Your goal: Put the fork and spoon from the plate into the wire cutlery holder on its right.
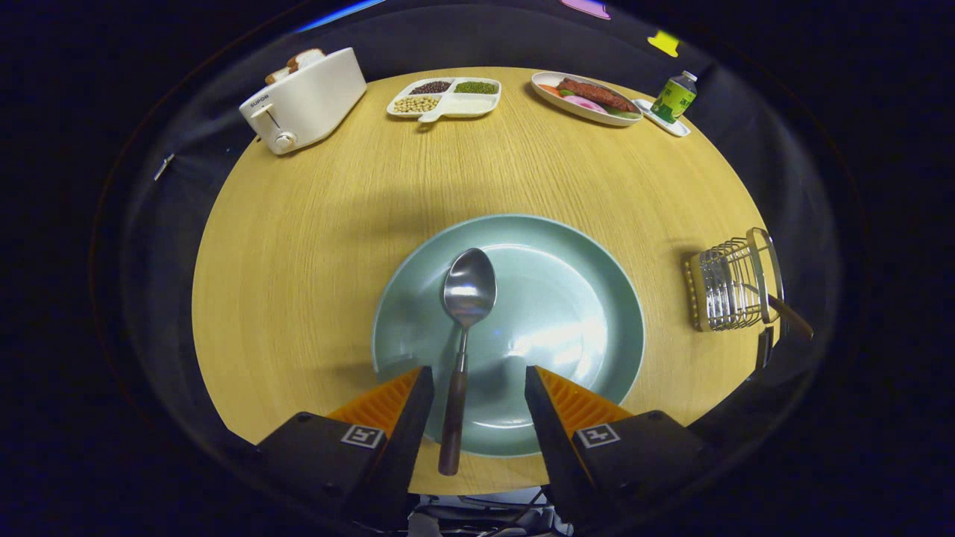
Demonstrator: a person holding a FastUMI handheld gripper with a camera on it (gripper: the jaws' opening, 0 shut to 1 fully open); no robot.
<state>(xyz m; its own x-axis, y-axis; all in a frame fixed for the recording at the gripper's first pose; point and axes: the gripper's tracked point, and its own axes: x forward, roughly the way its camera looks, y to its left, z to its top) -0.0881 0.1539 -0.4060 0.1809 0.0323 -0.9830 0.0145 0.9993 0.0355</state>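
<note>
Open, empty gripper [477,388] straddles the spoon [462,328] on the plate [582,298]; fork seemingly already in the right-side holder [735,280]; next, close on the handle.

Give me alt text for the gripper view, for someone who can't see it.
Open tongs hover over a round pale green plate on a round wooden table, the wooden handle of a metal spoon lying between them. A wire cutlery holder stands right of the plate, a brown handle poking out.

spoon [464,328] on plate [582,298] | holder [735,282] right of plate
</note>
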